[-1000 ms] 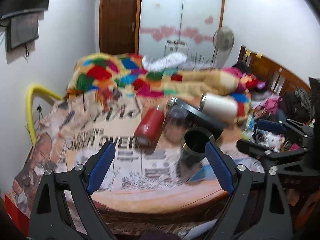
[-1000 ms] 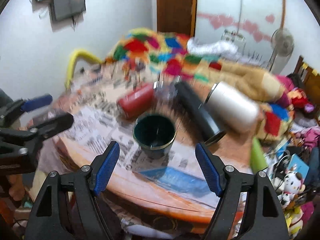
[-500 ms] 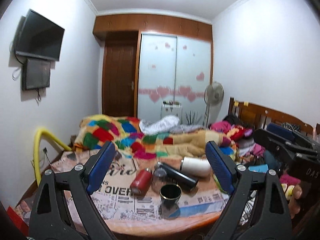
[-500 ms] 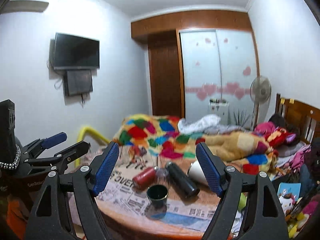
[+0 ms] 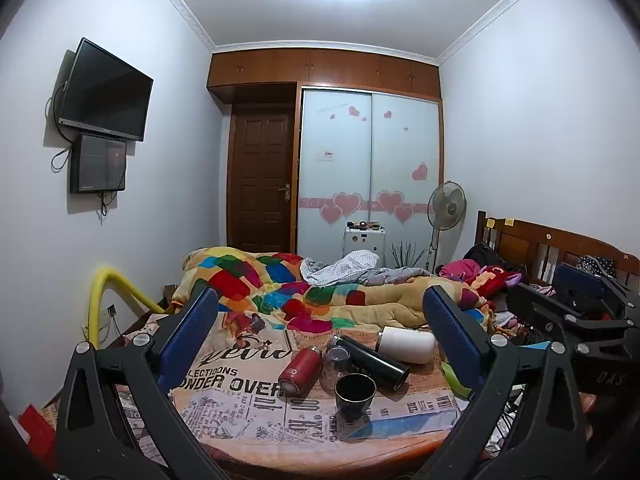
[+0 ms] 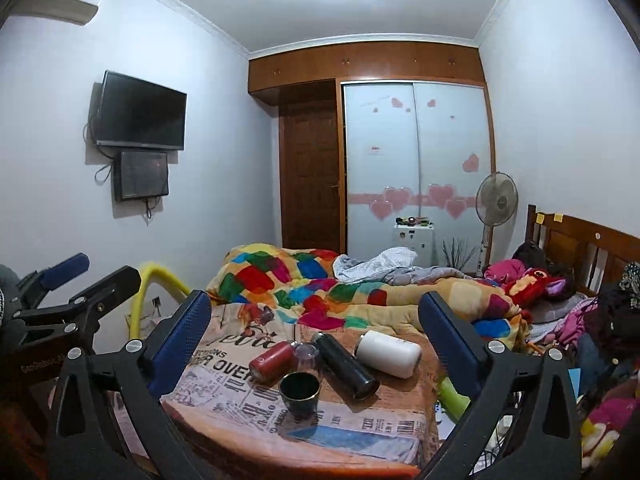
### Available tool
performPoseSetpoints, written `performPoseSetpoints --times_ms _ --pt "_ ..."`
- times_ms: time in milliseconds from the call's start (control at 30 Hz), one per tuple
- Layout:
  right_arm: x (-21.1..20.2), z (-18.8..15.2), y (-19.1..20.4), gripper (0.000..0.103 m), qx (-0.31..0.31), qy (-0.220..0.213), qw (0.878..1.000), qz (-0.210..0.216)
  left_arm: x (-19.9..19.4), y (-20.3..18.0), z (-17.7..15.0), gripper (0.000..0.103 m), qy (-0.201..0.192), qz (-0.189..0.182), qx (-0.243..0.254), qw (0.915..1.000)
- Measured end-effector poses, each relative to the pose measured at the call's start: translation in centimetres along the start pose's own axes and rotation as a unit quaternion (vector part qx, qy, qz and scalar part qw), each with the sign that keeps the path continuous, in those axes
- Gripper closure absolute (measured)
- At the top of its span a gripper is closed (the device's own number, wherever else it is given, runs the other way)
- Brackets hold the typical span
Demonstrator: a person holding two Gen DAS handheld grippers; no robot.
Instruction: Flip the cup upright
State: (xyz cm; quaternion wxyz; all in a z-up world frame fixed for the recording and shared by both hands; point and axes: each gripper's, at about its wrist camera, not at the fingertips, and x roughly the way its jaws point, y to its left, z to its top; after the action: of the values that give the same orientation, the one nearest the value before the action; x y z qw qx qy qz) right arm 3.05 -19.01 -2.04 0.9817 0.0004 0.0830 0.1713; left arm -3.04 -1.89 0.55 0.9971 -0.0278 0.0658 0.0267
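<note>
A dark cup with a gold rim [image 5: 355,395] stands upright, mouth up, near the front edge of the newspaper-covered table [image 5: 224,412]; it also shows in the right wrist view [image 6: 300,393]. My left gripper [image 5: 320,334] is open and empty, held back from the table and above it. My right gripper [image 6: 316,334] is open and empty, likewise drawn back. Each gripper appears at the edge of the other's view.
Behind the cup lie a red bottle [image 5: 300,370], a clear glass [image 5: 336,362], a black flask [image 5: 370,360] and a white tumbler [image 5: 406,345]. A bed with a colourful quilt [image 5: 280,284] sits beyond. A yellow tube [image 5: 108,300] rises at the left.
Both grippers have pulled back and up from the table; the cup, close a second ago, is now small and distant. The cup stays upright where it stood.
</note>
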Motion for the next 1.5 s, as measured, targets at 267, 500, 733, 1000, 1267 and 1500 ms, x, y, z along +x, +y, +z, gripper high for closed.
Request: performPoseSetpoints --times_ms 267,500,733,1000,1267,1500 --pt "-0.7 -0.4 -0.2 0.0 -0.004 0.008 1.0 0.003 -0.1 0.0 -0.1 0.0 0.0 0.003 -0.003 1.0" --pt "-0.7 -0.6 -0.2 0.0 -0.002 0.012 1.0 0.005 -0.1 -0.1 -0.2 0.0 0.002 0.003 -0.002 1.0" --pt "-0.6 -0.7 -0.2 0.0 -0.002 0.014 1.0 0.004 0.0 -0.3 -0.4 0.0 0.005 0.0 0.001 1.0" --pt "-0.5 -0.8 -0.2 0.0 -0.002 0.015 1.0 0.004 0.5 -0.6 -0.6 0.0 0.008 -0.002 0.008 0.9999" --pt "-0.5 -1.0 -0.5 0.0 0.001 0.016 1.0 0.002 0.7 -0.8 -0.5 0.0 0.009 -0.002 0.011 0.9999" --pt "-0.6 -1.2 -0.7 0.0 0.002 0.017 1.0 0.001 0.8 -0.8 -0.5 0.0 0.01 -0.004 0.01 0.9999"
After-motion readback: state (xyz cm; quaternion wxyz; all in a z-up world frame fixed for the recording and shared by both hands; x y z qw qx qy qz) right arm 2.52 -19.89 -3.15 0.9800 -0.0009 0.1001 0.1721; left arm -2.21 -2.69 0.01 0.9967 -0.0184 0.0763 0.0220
